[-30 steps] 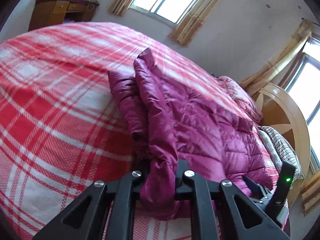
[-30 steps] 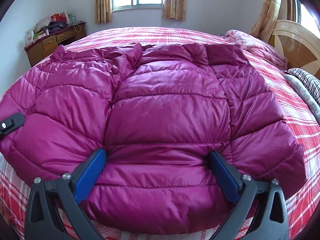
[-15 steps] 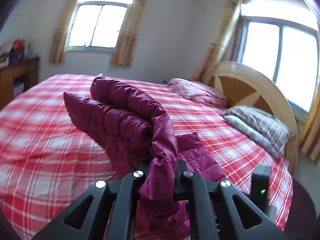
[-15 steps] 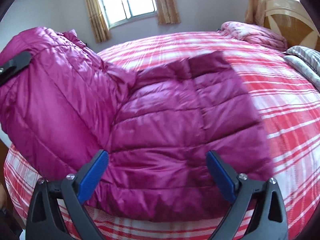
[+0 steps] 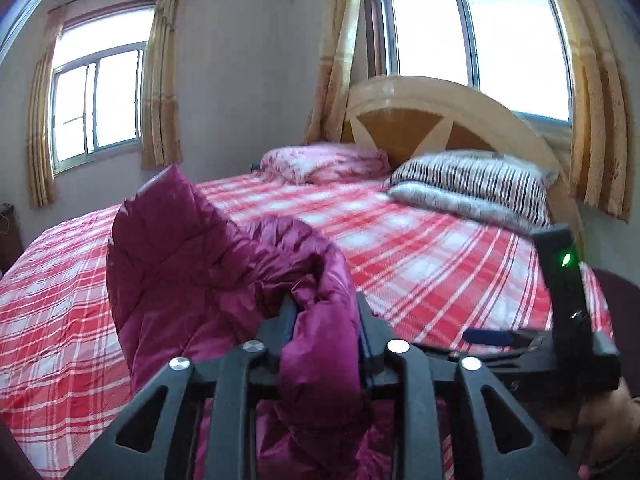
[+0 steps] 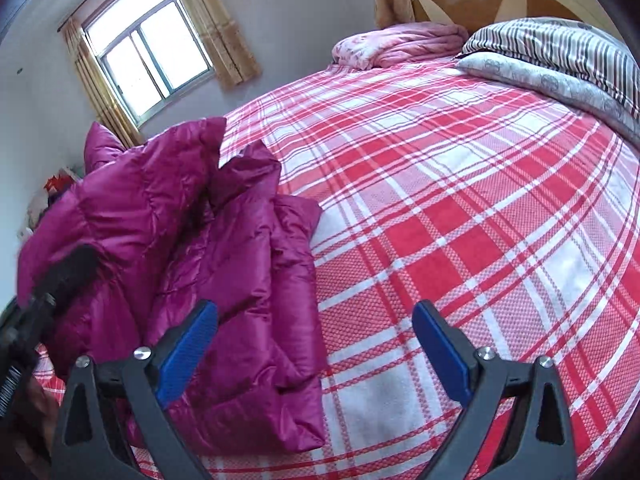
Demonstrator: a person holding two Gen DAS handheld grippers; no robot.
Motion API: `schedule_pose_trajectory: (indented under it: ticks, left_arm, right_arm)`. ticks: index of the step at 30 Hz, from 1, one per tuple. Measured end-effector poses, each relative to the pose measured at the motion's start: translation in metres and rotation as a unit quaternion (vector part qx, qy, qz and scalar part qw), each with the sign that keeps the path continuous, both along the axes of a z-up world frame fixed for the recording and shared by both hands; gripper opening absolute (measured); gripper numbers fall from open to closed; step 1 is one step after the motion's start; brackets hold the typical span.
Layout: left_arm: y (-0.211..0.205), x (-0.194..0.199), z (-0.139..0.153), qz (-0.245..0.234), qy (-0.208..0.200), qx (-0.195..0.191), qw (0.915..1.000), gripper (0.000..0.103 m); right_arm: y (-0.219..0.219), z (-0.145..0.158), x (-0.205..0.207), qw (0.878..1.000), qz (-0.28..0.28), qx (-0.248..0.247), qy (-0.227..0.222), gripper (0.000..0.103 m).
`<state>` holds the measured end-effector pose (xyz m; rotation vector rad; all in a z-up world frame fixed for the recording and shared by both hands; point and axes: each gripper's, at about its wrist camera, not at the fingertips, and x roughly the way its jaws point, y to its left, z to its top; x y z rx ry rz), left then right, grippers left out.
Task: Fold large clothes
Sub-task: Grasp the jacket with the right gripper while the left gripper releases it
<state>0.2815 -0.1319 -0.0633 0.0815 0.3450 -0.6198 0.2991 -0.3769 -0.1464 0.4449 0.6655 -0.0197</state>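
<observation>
Left wrist view: the left gripper (image 5: pixel 325 312) has a thick fold of the magenta quilted puffer jacket (image 5: pixel 192 264) between its two black fingers, and its jaws are opening; the cloth fills the gap, and whether the pads press it I cannot tell. The fold droops over the gripper's front and hangs below it. Ahead and to the left of this gripper the rest of the jacket stands up in a raised flap, its top edge a blunt peak. Beyond the jacket, the red-and-white plaid bedspread (image 5: pixel 420 252) lies flat and bare up to the pillows. At the far end sit a pink floral folded quilt (image 5: pixel 324 162) and a black-and-white striped pillow (image 5: pixel 472 184), against the curved pale wooden headboard (image 5: pixel 440 112).

In the right wrist view, the right gripper (image 6: pixel 314 322) hangs released, its blue-padded fingers (image 6: pixel 188 350) spread wide with nothing between them. The jacket's folded right edge runs down just inside its left finger, ending in a squared corner near the bed's near edge. Ahead and to the right of this gripper is open plaid bedspread, unbroken as far as the pillows. At the left border the other gripper appears as a black blurred shape against the lifted jacket.
</observation>
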Motion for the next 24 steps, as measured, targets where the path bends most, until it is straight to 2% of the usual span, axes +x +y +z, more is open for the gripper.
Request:
schedule_pose_trajectory:
  ticks: [1,2,3,4,5,7,9,11,12,14,15,16,18,22,24]
  left_arm:
    - [0.010,0.000,0.003,-0.007,-0.005,-0.029,0.9995,0.073]
    - [0.016,0.003,0.003,-0.006,-0.003,-0.042,0.9991,0.100]
    - [0.021,0.008,-0.001,-0.010,0.010,-0.054,0.9985,0.100]
    - [0.024,0.016,-0.007,-0.024,0.039,-0.067,0.9967,0.100]
    - [0.027,0.025,-0.018,-0.053,0.083,-0.085,0.9915,0.100]
    - [0.030,0.029,-0.038,-0.080,0.122,-0.096,0.9846,0.099]
    - [0.025,0.020,-0.049,-0.088,0.111,-0.067,0.9877,0.099]
    - [0.021,0.008,-0.055,-0.089,0.085,-0.030,0.9920,0.099]
    - [0.019,0.004,-0.054,-0.094,0.082,-0.025,0.9919,0.099]
    - [0.020,0.000,-0.051,-0.098,0.079,-0.028,0.9916,0.099]
    - [0.024,-0.002,-0.049,-0.097,0.079,-0.031,0.9916,0.099]
    - [0.029,-0.004,-0.046,-0.094,0.079,-0.034,0.9918,0.099]
    - [0.040,-0.013,-0.037,-0.086,0.068,-0.043,0.9930,0.099]
    - [0.078,-0.037,-0.007,-0.063,0.007,-0.067,0.9957,0.099]
    - [0.094,-0.028,-0.002,-0.018,-0.010,-0.050,0.9985,0.099]
  right_arm:
    - [0.000,0.002,0.000,1.000,0.003,0.009,-0.008,0.100]
    - [-0.001,0.005,-0.003,1.000,0.008,0.021,-0.019,0.100]
    - [-0.004,0.008,-0.006,0.999,0.012,0.032,-0.031,0.099]
    - [-0.004,0.012,-0.008,0.998,0.011,0.037,-0.042,0.099]
    - [-0.005,0.016,-0.007,0.998,0.011,0.039,-0.052,0.099]
    - [-0.004,0.027,-0.013,0.995,0.021,0.055,-0.079,0.099]
    - [0.000,0.037,-0.011,0.991,0.049,0.077,-0.094,0.099]
    - [0.010,0.044,0.000,0.990,0.083,0.078,-0.084,0.099]
    - [0.017,0.047,0.006,0.990,0.096,0.073,-0.076,0.095]
    - [0.028,0.048,0.014,0.987,0.127,0.069,-0.065,0.084]
    - [0.032,0.046,0.015,0.986,0.140,0.069,-0.059,0.068]
    - [0.037,0.043,0.020,0.985,0.153,0.065,-0.045,0.043]
    - [0.038,0.034,0.024,0.987,0.151,0.060,-0.018,0.015]
    - [0.028,0.017,0.022,0.989,0.139,0.049,0.011,0.013]
    - [0.025,0.009,0.020,0.989,0.137,0.043,0.030,0.013]
